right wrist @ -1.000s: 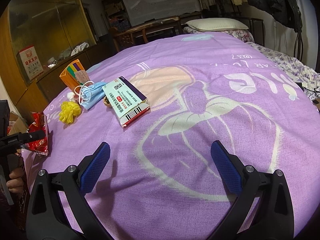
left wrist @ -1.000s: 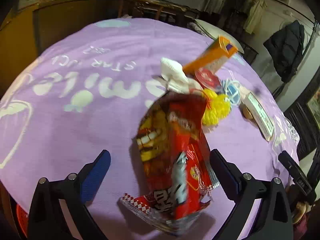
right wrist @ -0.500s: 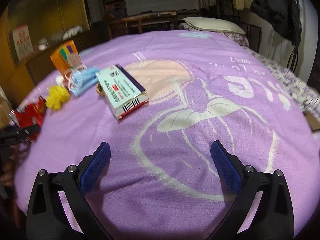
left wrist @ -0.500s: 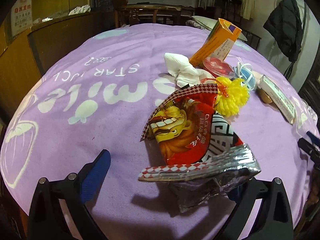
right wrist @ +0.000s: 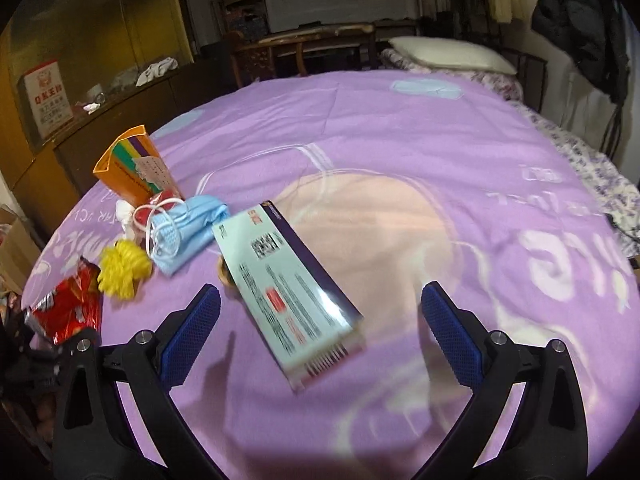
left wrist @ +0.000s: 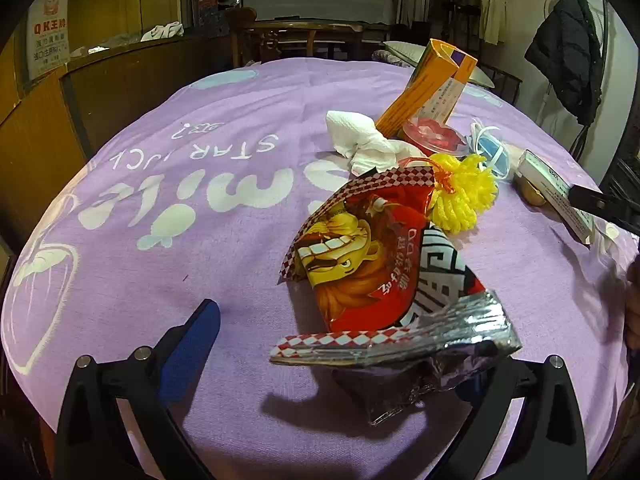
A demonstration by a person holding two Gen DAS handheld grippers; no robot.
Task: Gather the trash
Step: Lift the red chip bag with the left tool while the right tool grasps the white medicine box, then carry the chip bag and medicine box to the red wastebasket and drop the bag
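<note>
A red snack bag (left wrist: 372,264) lies on the purple cloth (left wrist: 200,240) in the left wrist view, its silver end over my right finger. My left gripper (left wrist: 332,352) is open around the bag's near end. Behind the bag lie a yellow yarn pompom (left wrist: 460,196), a white tissue (left wrist: 360,140), a red lid (left wrist: 434,136), a blue mask (left wrist: 492,152) and an orange box (left wrist: 432,84). My right gripper (right wrist: 320,332) is open just short of a pale green box (right wrist: 288,292). The right wrist view also shows the mask (right wrist: 188,228), pompom (right wrist: 122,266) and snack bag (right wrist: 66,308).
A wooden cabinet (left wrist: 60,120) borders the bed on the left. A pillow (right wrist: 448,54) and dark chairs (right wrist: 304,48) stand at the far end. A black coat (left wrist: 568,52) hangs at the right. A small brown thing (right wrist: 224,272) lies under the green box's edge.
The snack bag dropped from upright to flat on the cloth between my left fingers. My right gripper moved forward and left, so the green box is now close between its fingers.
</note>
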